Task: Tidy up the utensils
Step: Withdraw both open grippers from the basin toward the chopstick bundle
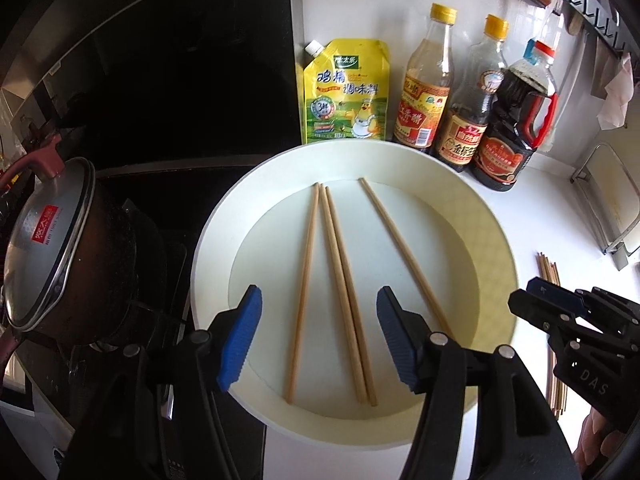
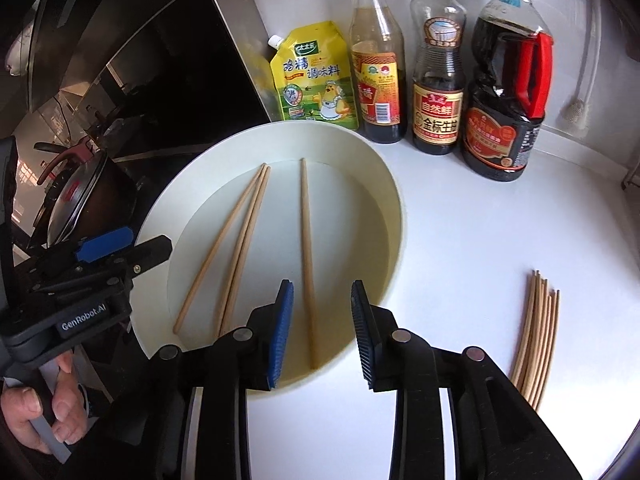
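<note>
Pale, matt wooden chopsticks (image 1: 340,292) lie in a smooth cream plastic basin (image 1: 496,240). The gripper pads (image 2: 280,336) are ribbed blue rubber — the pot lid (image 1: 44,248) shiny metal.

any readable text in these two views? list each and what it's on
"GenRobot.AI": left gripper body, right wrist view.
"DAS": right gripper body, left wrist view; possibly cut off.
"鸡精 调味料": yellow pouch.
"金标生抽": label of the middle bottle.
Labels of the other two bottles and the red sticker on the pot lid: too small or blurred.
</note>
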{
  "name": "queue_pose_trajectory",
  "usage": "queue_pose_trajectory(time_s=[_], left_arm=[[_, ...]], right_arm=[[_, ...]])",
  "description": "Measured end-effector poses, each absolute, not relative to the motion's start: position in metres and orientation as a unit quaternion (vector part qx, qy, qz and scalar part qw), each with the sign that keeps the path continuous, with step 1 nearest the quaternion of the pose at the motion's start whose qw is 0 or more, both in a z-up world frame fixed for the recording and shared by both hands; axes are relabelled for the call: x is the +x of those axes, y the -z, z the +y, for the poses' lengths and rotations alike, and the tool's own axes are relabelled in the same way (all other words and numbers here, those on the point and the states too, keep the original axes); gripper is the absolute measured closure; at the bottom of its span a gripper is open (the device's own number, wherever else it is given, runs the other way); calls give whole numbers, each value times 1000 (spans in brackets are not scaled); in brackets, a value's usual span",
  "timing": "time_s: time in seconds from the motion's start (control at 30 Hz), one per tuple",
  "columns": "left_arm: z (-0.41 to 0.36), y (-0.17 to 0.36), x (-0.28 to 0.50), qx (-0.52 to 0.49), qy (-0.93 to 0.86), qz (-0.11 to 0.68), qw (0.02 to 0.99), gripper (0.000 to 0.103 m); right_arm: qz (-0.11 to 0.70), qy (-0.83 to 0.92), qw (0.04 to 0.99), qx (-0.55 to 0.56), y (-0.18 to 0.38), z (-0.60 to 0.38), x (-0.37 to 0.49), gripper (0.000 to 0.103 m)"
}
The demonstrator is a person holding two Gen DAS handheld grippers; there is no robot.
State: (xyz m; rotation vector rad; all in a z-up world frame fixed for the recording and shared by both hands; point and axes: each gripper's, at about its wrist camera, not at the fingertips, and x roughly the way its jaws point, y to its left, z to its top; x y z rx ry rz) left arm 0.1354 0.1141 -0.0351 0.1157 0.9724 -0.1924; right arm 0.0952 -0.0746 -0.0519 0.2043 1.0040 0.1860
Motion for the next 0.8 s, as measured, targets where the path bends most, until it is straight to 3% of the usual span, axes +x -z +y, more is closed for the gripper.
queue_pose_trajectory(time_s=[0.27, 0.43, 0.8], left_arm=[[86, 14, 127, 49, 115, 455, 882, 41], [65, 5, 122, 71, 131, 442, 885, 39], [19, 10, 98, 86, 156, 441, 879, 37]], right_arm=[[471, -60, 874, 100, 42, -117, 67, 74], [449, -34, 885, 121, 38, -144, 45, 68], [444, 12, 884, 146, 48, -199, 5, 67]])
